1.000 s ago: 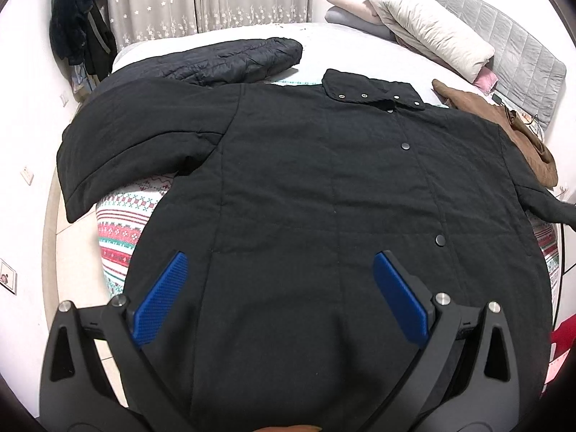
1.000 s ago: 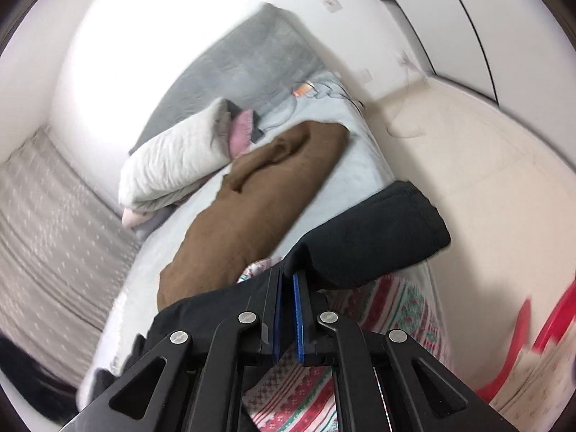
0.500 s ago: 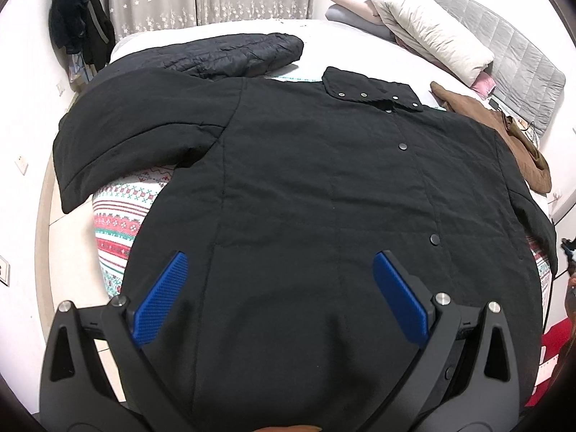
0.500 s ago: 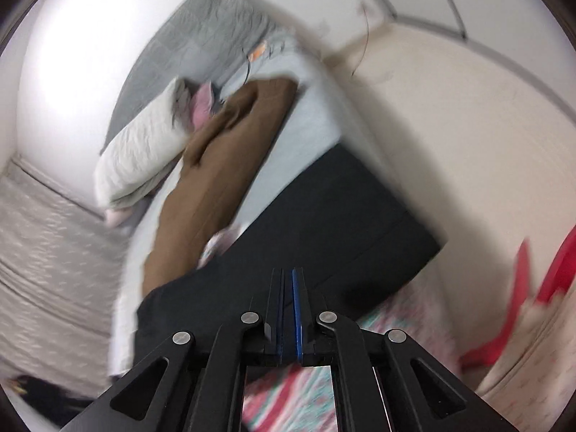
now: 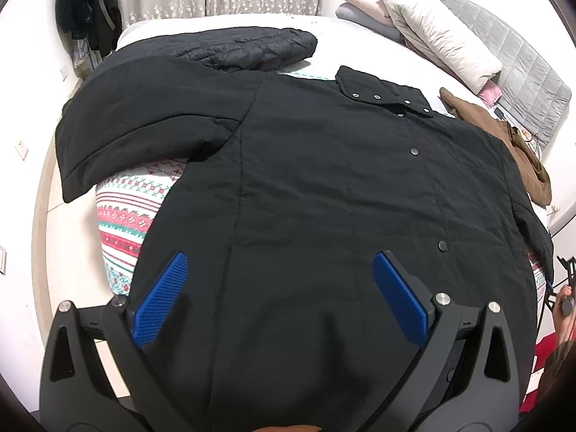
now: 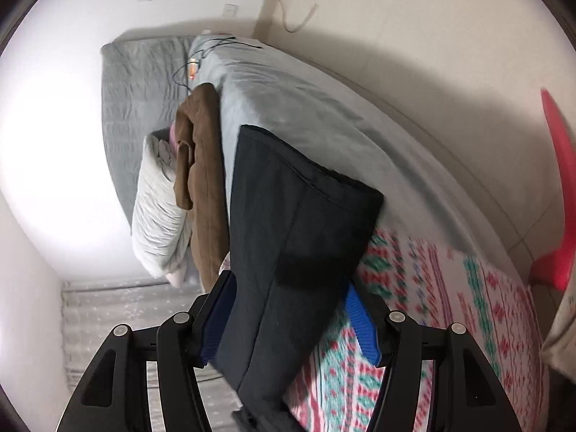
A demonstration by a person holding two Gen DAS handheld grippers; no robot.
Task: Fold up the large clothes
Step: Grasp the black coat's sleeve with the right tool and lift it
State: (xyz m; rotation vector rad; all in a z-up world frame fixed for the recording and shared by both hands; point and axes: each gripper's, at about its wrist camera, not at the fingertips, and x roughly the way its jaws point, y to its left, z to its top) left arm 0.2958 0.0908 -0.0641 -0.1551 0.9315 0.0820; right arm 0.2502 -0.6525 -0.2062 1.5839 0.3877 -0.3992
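A large black quilted coat (image 5: 324,187) lies front up on the bed, collar toward the far side, its left sleeve (image 5: 136,122) spread out to the left. My left gripper (image 5: 280,288) is open and empty, hovering above the coat's lower body. In the right wrist view the coat's right sleeve (image 6: 295,223) hangs over the bed edge. My right gripper (image 6: 288,316) is open, its jaws apart on either side of that sleeve, the blue pads (image 6: 360,320) not pressing it.
A patterned red, green and white blanket (image 5: 126,216) lies under the coat. A black puffer jacket (image 5: 248,46), a brown garment (image 5: 511,144), pillows (image 5: 439,36) and a grey headboard (image 5: 525,64) are on the bed. A red object (image 6: 561,194) stands on the floor at right.
My right gripper has opened from shut and turned; the sleeve now lies between its jaws. My left gripper has drifted slightly, still open over the coat.
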